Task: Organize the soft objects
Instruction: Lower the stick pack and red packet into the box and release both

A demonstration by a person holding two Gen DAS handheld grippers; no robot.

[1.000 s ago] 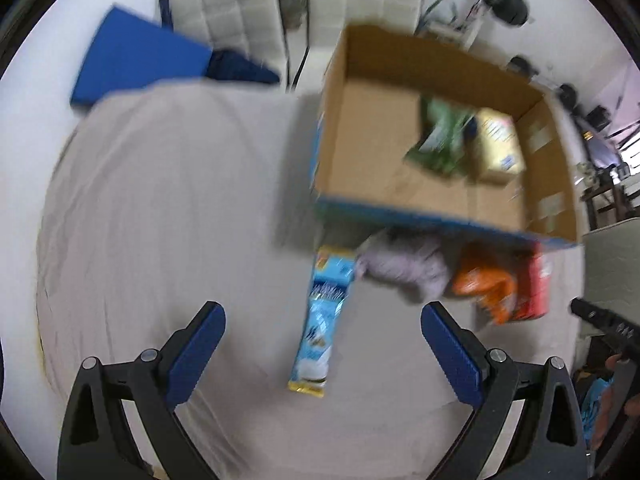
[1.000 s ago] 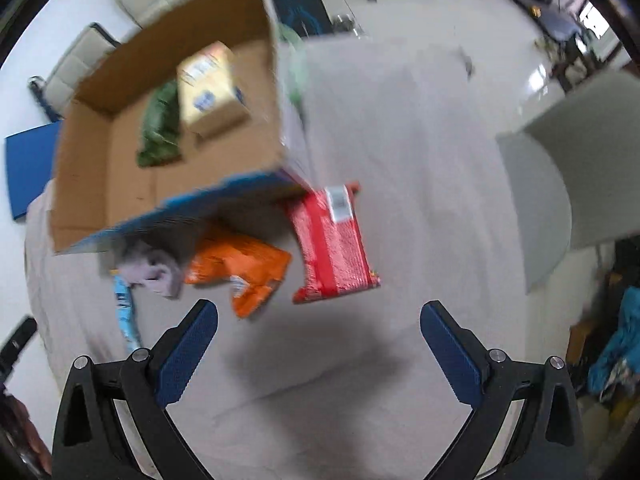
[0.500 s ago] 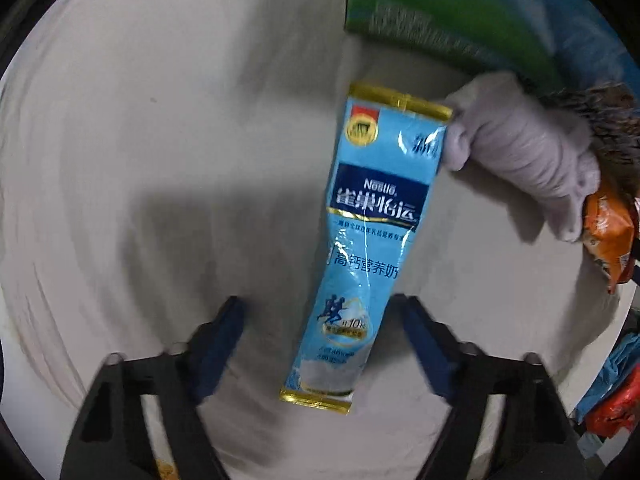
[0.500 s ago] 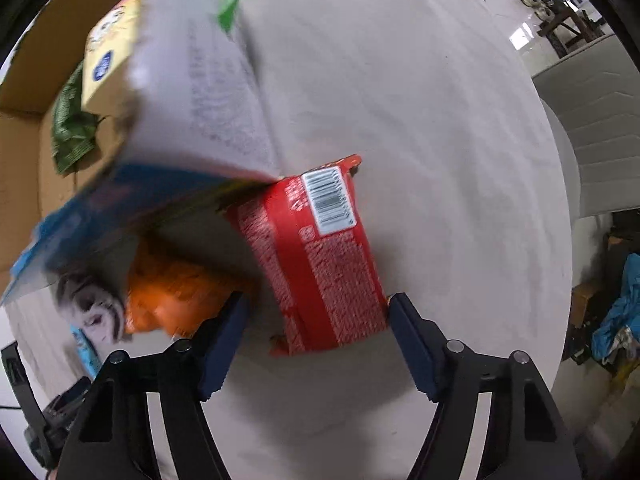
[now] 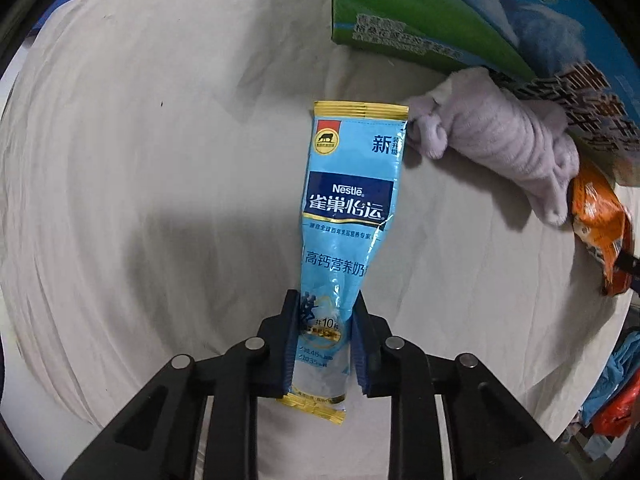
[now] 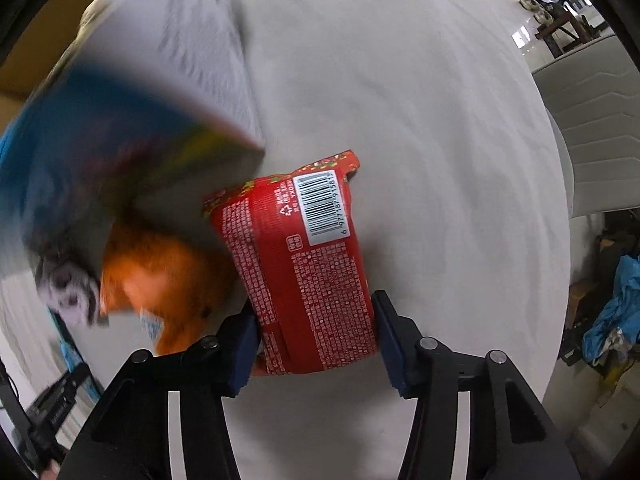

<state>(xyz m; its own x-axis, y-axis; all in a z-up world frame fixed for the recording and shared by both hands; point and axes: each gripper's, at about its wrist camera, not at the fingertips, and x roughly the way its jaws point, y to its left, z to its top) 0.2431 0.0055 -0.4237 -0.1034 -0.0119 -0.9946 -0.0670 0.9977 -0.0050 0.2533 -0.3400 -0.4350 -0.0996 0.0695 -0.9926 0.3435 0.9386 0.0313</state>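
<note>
1. The left gripper (image 5: 325, 326) has its blue-padded jaws pinched tight on the lower end of the long light-blue Nestle sachet with gold ends (image 5: 347, 216), crumpling the foil between them.
2. That sachet lies flat on the pale grey tablecloth (image 5: 160, 200), its top end reaching up toward the printed green-and-blue cardboard box (image 5: 440, 16).
3. Just right of the sachet's top corner, touching it, sits a rolled lilac fuzzy sock (image 5: 504, 136), tucked against the box's lower edge.
4. Beyond the sock, at the right edge of the left wrist view, an orange crinkled snack bag (image 5: 600, 232) shows.
5. Over to the right gripper (image 6: 316, 328): its jaws are clamped on the near end of the red plastic snack packet with a white barcode label (image 6: 304, 256), which bulges between the pads.
6. To the packet's left lies the orange bag (image 6: 160, 280), blurred, with the sock (image 6: 68, 292) further left under the box (image 6: 132, 120).
</note>
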